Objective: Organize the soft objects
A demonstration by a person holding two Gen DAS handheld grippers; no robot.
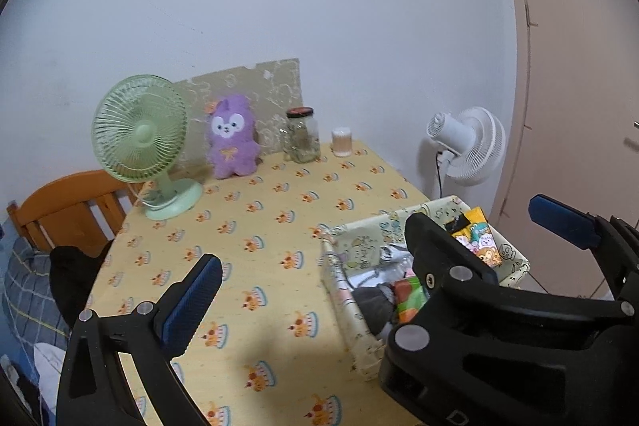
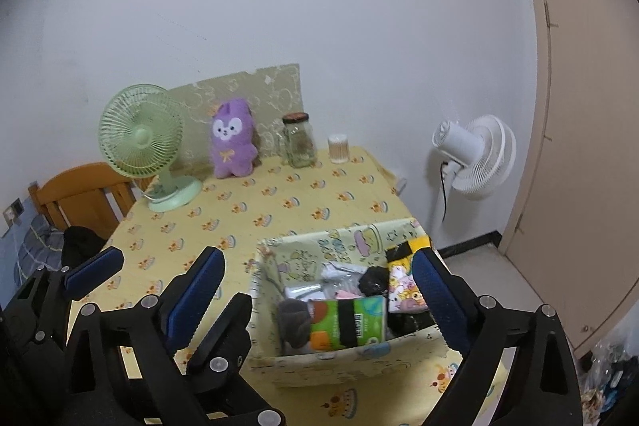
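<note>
A cartoon-print fabric basket (image 2: 319,366) (image 1: 343,306) stands on the right of the yellow table. It holds a grey sock bundle (image 2: 293,322), a green packet (image 2: 347,322) (image 1: 409,296), a yellow cartoon packet (image 2: 405,290) (image 1: 479,242) and some white and black pieces. A purple plush (image 1: 231,138) (image 2: 233,140) sits upright at the table's back. My right gripper (image 2: 317,258) (image 1: 475,222) hangs open and empty over the basket's near side. My left gripper (image 1: 319,278) (image 2: 179,278) is open and empty just left of it. In the left wrist view the right gripper hides the left gripper's right finger.
Along the back stand a green desk fan (image 1: 139,134), a glass jar (image 1: 301,136), a cotton-swab tub (image 1: 341,142) and a board against the wall. A white floor fan (image 1: 467,146) is off the table's right edge. A wooden chair (image 1: 68,210) with dark cloth is at left.
</note>
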